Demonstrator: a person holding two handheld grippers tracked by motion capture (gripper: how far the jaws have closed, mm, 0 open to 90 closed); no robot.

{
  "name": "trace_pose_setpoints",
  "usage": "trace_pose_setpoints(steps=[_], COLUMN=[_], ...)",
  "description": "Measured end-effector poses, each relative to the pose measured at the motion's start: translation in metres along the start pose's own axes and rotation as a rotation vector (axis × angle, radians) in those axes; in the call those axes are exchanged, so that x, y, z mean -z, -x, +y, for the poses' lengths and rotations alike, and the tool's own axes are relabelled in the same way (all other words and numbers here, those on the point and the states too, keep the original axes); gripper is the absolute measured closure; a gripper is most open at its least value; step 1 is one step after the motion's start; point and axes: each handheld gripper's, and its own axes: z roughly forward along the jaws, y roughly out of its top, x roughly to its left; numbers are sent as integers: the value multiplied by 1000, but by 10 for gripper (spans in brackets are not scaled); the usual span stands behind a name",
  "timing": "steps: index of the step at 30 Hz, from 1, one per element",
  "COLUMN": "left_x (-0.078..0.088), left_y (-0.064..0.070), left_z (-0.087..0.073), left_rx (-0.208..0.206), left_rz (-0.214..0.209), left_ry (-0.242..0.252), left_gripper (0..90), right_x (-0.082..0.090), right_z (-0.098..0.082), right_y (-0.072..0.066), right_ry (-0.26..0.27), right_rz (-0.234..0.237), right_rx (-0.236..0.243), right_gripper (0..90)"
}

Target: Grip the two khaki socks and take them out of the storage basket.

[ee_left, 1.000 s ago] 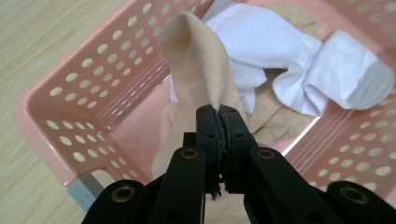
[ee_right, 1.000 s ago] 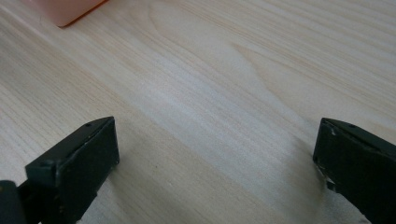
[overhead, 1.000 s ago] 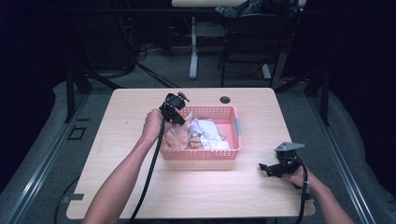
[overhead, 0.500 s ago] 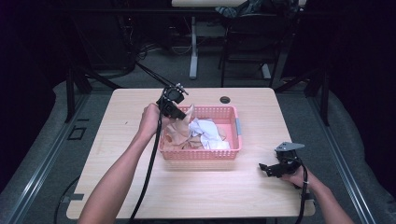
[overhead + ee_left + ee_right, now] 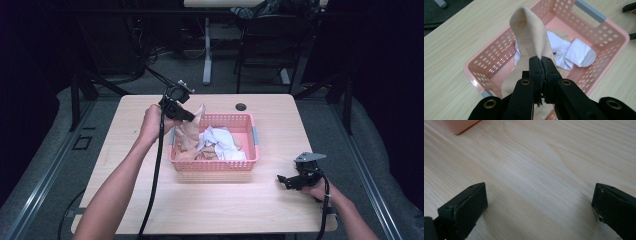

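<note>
- The left gripper [image 5: 541, 62] has its jaws clamped tight on a beige sock [image 5: 530, 37]. The pinch sits on a fold of the fabric, so the cloth arches up beyond the jaws while its free end hangs down below them.
- In the high view the beige sock [image 5: 192, 127] hangs from the left gripper [image 5: 187, 116] over the left end of the pink basket [image 5: 215, 165]. Its lower part trails inside the basket, so it does not look fully lifted clear.
- The grip on a fold rather than on an end appears chosen for a sure hold on thin, limp fabric; judged from this, the step in hand is drawing the sock up and out of the basket.
- White socks [image 5: 571, 53] lie bunched on the basket floor, just beside the hanging beige fabric. Whether they touch it cannot be told.
- The right gripper [image 5: 286, 180] rests low over the wooden table [image 5: 210, 215], right of the basket and well apart from it. Its jaws stand wide apart with nothing between them, as the right gripper view shows over bare wood [image 5: 544, 170].
- That placement reads as a waiting position, kept out of the lifting path and ready to receive or help with the sock.
- Risk noted: the trailing end may drag a neighbouring sock over the rim.
</note>
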Motion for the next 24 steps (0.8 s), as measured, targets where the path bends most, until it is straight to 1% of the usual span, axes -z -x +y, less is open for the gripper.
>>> trace_pose_setpoints(steps=[2, 4, 5, 6, 7, 9, 12, 15, 17, 20, 24], left_x=[3, 7, 13, 13, 16, 24, 29, 38, 44, 54, 68], left_y=[-1, 0, -1, -1, -2, -3, -4, -11, -15, -21, -27], left_z=[-1, -1, 0, 0, 0, 0, 0, -2, -3, -6, -10], left_rx=[3, -4, -7, -7, -7, -17, -15, -1, 10, 32, 36], left_rz=[-10, -4, -5, -5, -5, 1, 11, 16, 7, 5, 24], left_ry=[12, 14, 30, 30, 40, 42, 46, 55, 72, 92, 101], left_gripper=[877, 877, 877, 877, 877, 877, 877, 877, 877, 877, 877], right_x=[0, 0, 0, 0, 0, 0, 0, 0, 0, 0, 0], right_z=[0, 0, 0, 0, 0, 0, 0, 0, 0, 0, 0], right_y=[0, 0, 0, 0, 0, 0, 0, 0, 0, 0, 0], right_ry=[0, 0, 1, 0, 0, 1, 0, 1, 1, 1, 0], right_rz=[1, 0, 0, 0, 1, 1, 1, 2, 3, 2, 0], right_rx=[0, -1, 0, -1, -1, -1, -1, -1, -1, 0, 0], right_gripper=[0, 0, 0, 0, 0, 0, 0, 0, 0, 0, 0])
